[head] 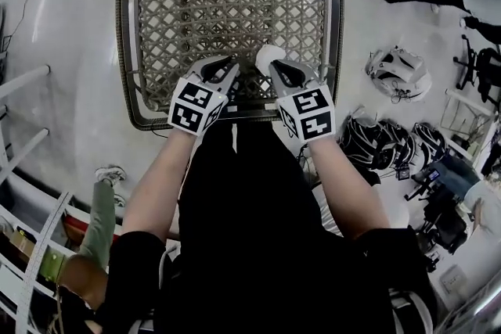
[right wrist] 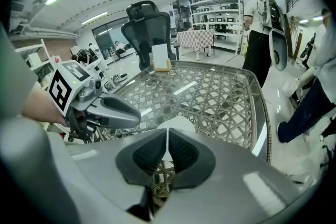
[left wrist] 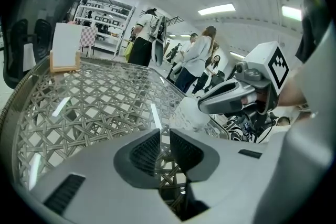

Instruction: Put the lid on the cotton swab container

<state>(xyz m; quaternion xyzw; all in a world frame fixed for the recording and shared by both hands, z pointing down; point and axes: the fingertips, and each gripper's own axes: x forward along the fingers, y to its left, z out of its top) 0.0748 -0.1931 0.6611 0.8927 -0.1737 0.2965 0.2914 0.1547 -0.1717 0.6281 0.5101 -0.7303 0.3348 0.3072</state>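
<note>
Right gripper (right wrist: 167, 135) closed tight, apparently pinching the cotton swab container (left wrist: 188, 114) | left gripper (left wrist: 165, 138) just left, slightly parted, empty | lid unseen

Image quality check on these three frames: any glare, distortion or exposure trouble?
Head view: even light, pale floor nearly washed out, white container low in contrast against it. Left gripper view: strong fisheye bowing, black corners, ceiling lights mirrored as bright streaks on the glass table top. Right gripper view: same bowing and dark rim, one glare streak on the table top.
</note>
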